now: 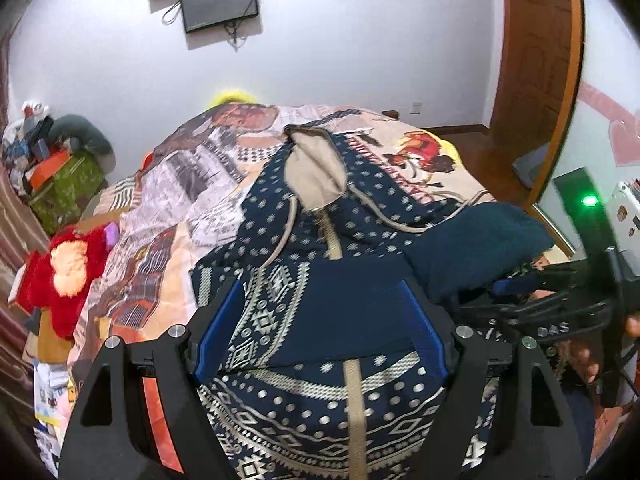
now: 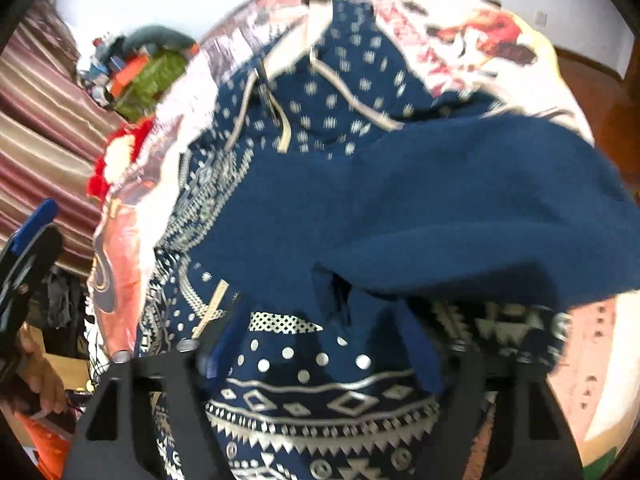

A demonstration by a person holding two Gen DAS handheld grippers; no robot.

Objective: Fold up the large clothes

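A navy hoodie [image 1: 320, 240] with cream geometric patterns, a beige-lined hood [image 1: 316, 172] and drawcords lies on the bed. My left gripper [image 1: 320, 320] is open just above its folded lower part, blue pads wide apart. The right gripper [image 1: 532, 296] shows at the right edge there. In the right wrist view the hoodie [image 2: 320, 128] fills the frame, and a plain navy sleeve [image 2: 420, 208] hangs lifted over my right gripper [image 2: 340, 344]. Cloth hides its fingertips, so its state is unclear. The left gripper [image 2: 28, 248] shows at the far left.
The bed has a printed quilt [image 1: 172, 192]. A red plush toy [image 1: 68, 272] lies at its left edge. A green box piled with clutter [image 1: 64, 184] stands by the wall. A wooden door [image 1: 536, 60] is at the right, screens [image 1: 218, 0] on the wall.
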